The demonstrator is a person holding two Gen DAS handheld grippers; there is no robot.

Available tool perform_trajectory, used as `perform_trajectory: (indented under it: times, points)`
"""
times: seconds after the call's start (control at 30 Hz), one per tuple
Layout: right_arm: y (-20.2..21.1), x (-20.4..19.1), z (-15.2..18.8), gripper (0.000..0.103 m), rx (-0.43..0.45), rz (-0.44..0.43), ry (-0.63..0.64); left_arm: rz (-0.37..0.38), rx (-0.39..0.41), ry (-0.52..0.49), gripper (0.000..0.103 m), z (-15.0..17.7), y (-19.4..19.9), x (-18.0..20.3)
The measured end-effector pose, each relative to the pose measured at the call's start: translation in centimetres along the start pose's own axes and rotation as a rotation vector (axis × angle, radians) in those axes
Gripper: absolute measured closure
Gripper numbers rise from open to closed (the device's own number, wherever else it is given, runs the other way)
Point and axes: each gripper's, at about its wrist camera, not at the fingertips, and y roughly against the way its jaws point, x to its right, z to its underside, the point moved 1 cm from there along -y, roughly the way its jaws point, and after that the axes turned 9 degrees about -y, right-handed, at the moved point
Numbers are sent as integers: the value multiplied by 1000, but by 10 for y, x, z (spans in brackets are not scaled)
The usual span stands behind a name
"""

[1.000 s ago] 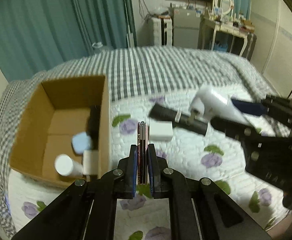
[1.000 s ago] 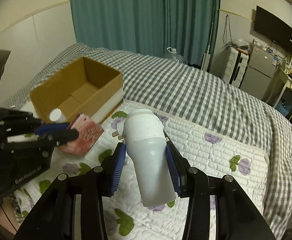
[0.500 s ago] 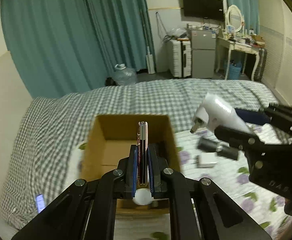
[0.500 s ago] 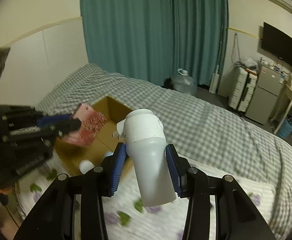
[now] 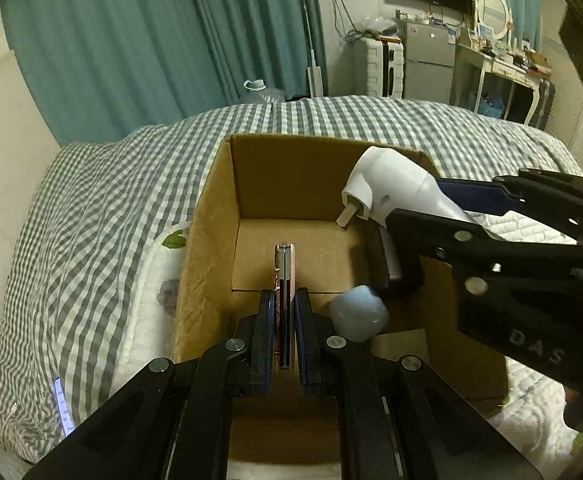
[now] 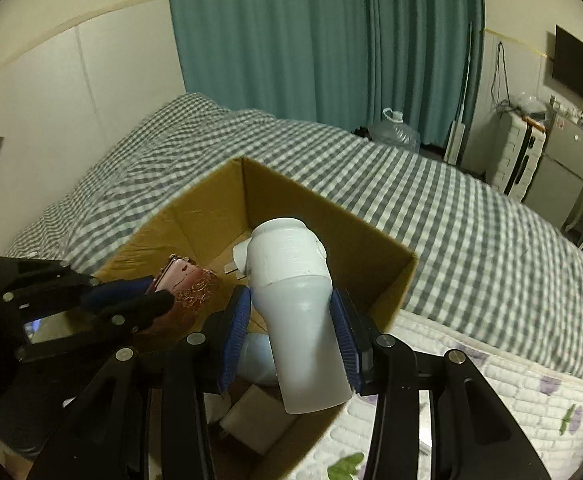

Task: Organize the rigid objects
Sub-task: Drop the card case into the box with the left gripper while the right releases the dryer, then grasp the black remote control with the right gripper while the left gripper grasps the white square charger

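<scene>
An open cardboard box (image 5: 211, 208) (image 6: 371, 240) sits on the bed. My left gripper (image 5: 284, 312) is shut on a thin pink patterned case (image 5: 285, 272), held edge-on over the box's inside; the case also shows in the right wrist view (image 6: 189, 292). My right gripper (image 6: 291, 320) is shut on a white plastic device with plug prongs (image 6: 295, 280), held over the box's right side (image 5: 387, 192). A pale blue rounded object (image 5: 357, 312) and a dark object (image 5: 395, 264) lie inside the box.
The bed has a grey checked blanket (image 5: 91, 208) and a white floral quilt (image 6: 491, 380). Teal curtains (image 5: 151, 40), a water jug (image 6: 395, 128), a suitcase and a fridge (image 5: 427, 68) stand behind. A lit phone (image 5: 61, 408) lies at the bed's left edge.
Both grippers have moved from beside the box to over it, each still holding its object. The box now fills the middle of both views.
</scene>
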Motion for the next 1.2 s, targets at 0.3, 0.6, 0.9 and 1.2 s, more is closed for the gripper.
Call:
perform_trajectory:
  times: [0.3,0.6,0.9,1.2]
  points:
    - [-6,16,2,37,2,-4,-61,24,15,4,89,1,-3,4]
    - [86,77,-11,15,117,101,-64,-43,66,34,42,-15,45,26]
    - [173,130,-7,2,204,192,-36,-65,133,53,34,-45,93,87]
    - [186,180,28,0,195,176,-38,-30,85,97,34,-50,75,157]
